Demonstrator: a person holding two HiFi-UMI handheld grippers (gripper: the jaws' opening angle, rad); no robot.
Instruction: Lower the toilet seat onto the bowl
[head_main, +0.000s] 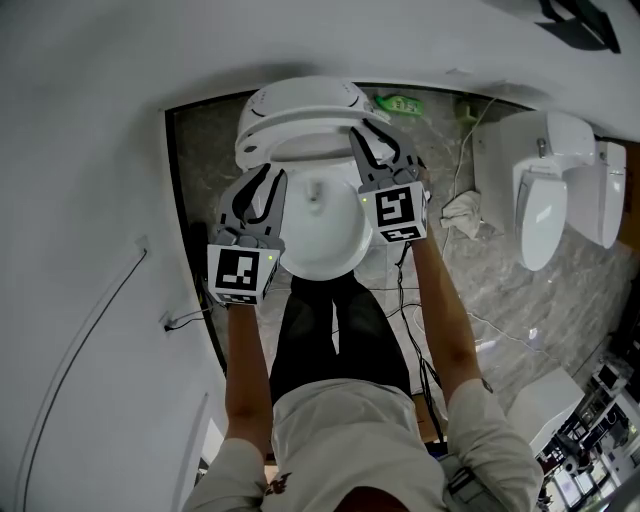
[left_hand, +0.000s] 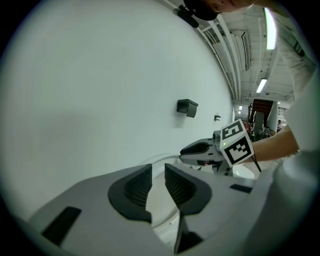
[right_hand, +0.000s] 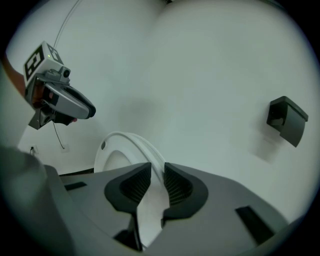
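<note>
Barely started. Toilet seat (head_main: 292, 143) stands raised, just ahead of both claws, with bowl (head_main: 322, 245) bare below them. Right claw (right_hand: 152, 182) is clamped on the seat's side edge. Left claw (left_hand: 157, 182) is released and holds nothing. The whole lowering is left.

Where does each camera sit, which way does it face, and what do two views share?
Head view: on the person's head, facing steeply down at the toilet bowl; both arms, left hand-held gripper and right hand-held gripper show.
Left gripper view: rides that gripper, faces the wall; own jaws and the other's cube show.
Right gripper view: rides that gripper, faces the raised toilet seat; own jaws show.
Shared: each gripper view shows the other hand-held gripper.
</note>
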